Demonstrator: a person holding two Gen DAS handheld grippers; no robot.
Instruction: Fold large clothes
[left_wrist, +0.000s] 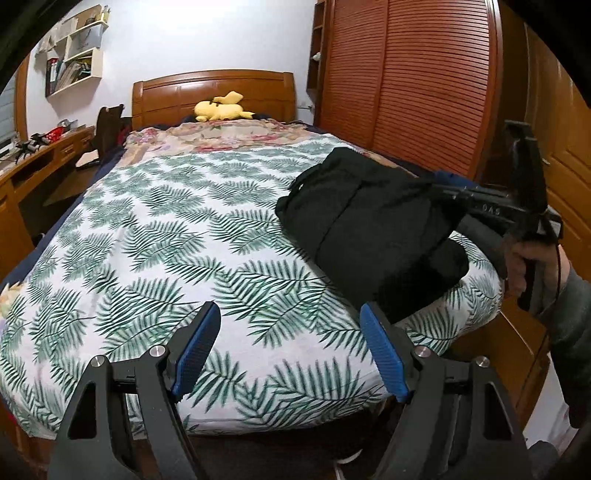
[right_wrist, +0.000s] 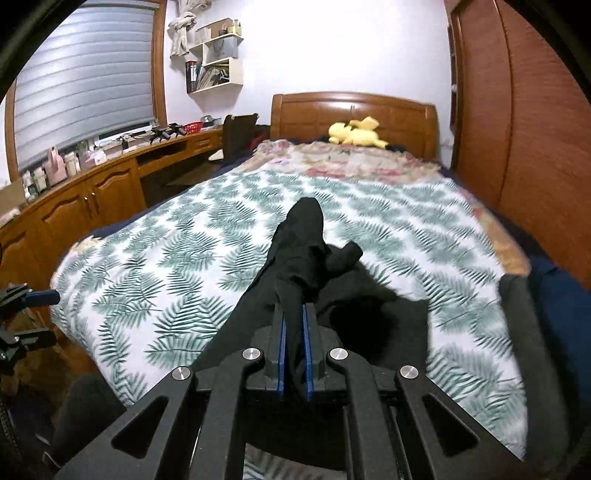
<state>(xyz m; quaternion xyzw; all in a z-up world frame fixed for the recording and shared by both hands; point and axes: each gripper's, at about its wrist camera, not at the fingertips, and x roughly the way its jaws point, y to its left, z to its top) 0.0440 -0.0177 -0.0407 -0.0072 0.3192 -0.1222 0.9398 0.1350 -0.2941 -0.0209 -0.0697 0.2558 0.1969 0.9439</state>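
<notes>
Black garment (right_wrist: 295, 266) — between right jaws

Black-framed tool (left_wrist: 290, 345), blue ribbed pads (left_wrist: 384, 356), silver screws.

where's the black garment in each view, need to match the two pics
Left wrist view: the black garment lies right of centre on the leaf-print bedspread, beyond the open left gripper, with the right gripper reaching in from the right.
Right wrist view: the black garment is at centre, rising from the shut right gripper that pinches it.
Shared landmark: the yellow plush toy by the headboard.
</notes>
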